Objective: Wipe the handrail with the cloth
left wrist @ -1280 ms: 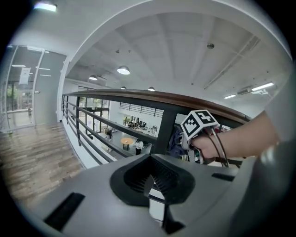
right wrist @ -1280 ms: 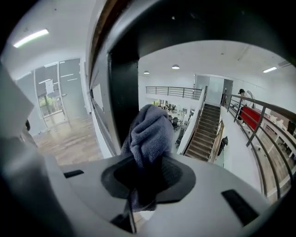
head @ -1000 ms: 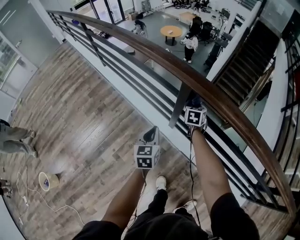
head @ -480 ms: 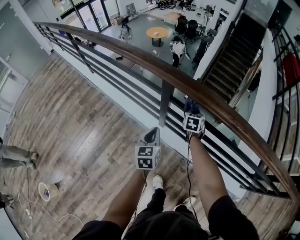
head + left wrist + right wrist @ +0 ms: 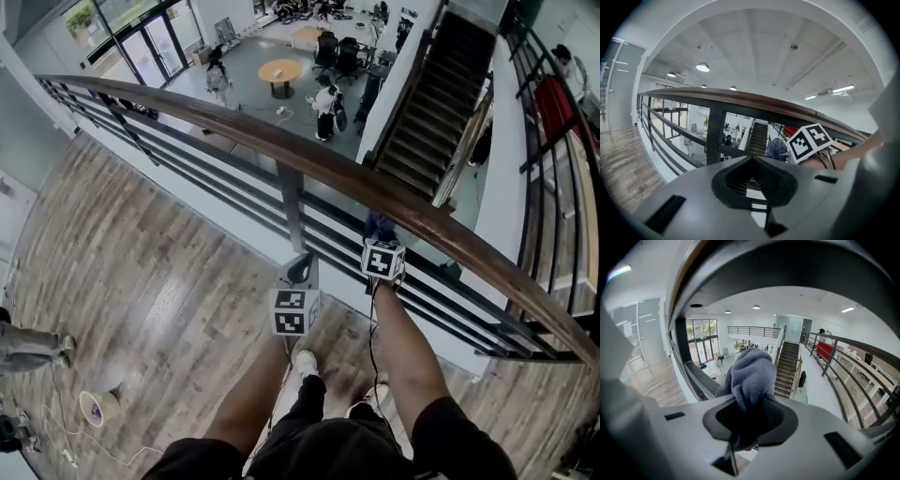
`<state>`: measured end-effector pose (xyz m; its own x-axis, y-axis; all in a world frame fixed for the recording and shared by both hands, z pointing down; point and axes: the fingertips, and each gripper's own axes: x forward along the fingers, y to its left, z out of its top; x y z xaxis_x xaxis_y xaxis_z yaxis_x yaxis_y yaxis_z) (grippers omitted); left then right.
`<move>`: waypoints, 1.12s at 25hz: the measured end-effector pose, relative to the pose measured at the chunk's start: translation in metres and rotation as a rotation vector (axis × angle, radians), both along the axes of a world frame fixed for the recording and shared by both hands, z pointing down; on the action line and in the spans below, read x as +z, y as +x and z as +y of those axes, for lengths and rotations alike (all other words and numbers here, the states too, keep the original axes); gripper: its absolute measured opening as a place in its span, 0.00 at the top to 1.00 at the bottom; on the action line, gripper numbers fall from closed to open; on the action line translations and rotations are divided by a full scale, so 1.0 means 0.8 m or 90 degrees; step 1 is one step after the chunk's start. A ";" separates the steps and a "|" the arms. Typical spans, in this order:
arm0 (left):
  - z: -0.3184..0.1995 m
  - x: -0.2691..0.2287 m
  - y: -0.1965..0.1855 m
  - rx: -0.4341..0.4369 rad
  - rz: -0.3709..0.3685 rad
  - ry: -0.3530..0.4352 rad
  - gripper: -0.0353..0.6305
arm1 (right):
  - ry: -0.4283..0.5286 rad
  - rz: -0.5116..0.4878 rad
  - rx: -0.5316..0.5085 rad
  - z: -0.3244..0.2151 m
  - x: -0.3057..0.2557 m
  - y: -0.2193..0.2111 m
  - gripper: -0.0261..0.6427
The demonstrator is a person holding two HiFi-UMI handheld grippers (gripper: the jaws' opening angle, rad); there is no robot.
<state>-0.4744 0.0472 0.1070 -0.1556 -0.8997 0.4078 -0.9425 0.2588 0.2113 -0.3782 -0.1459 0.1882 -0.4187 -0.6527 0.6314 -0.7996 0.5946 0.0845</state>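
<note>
Right gripper [image 5: 381, 244] is clenched on the cloth [image 5: 379, 225]. The right gripper view confirms it: the jaws pinch the lower end of the blue-grey cloth [image 5: 752, 376] and the rest bunches up above them.

The cloth sits just under the near edge of the brown wooden handrail [image 5: 319, 161], right of the dark post [image 5: 292, 211]. Whether it touches the rail can't be told. In the left gripper view the cloth [image 5: 777, 148] hangs a bit below the handrail [image 5: 754, 99], next to the right gripper's marker cube [image 5: 811, 140].

Left gripper [image 5: 302, 269] is closed with nothing in it. Its own view shows the jaws together, only railing and hall beyond them. It is held lower and nearer the person than the right gripper, tip pointing at the foot of the post, clear of the rail. Its marker cube [image 5: 294, 311] faces the head camera.

The handrail runs diagonally from upper left to lower right, with dark horizontal bars [image 5: 206, 173] under it.

On the near side is a wood floor [image 5: 150, 281], a white shoe [image 5: 305, 361] below the left gripper, and a roll of tape [image 5: 94, 408] on the floor at far left with a thin cable beside it.

Beyond the railing is a lower hall with a round table [image 5: 279, 70], people standing around it, and a staircase [image 5: 427, 112] going down on the right.
</note>
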 end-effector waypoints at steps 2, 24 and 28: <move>-0.012 0.001 0.022 0.017 0.002 -0.001 0.94 | -0.006 -0.009 0.025 -0.003 0.003 0.032 0.85; -0.096 -0.015 0.265 0.181 0.003 -0.002 0.94 | 0.008 0.012 0.115 -0.039 0.004 0.332 0.85; -0.112 -0.016 0.310 0.208 0.003 0.002 0.94 | 0.018 0.025 0.124 -0.044 0.004 0.383 0.85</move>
<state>-0.2262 -0.0425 0.0939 0.1425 -0.9029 0.4056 -0.9748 -0.0571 0.2155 -0.0719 -0.1814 0.1912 -0.2583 -0.7369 0.6247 -0.8953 0.4256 0.1319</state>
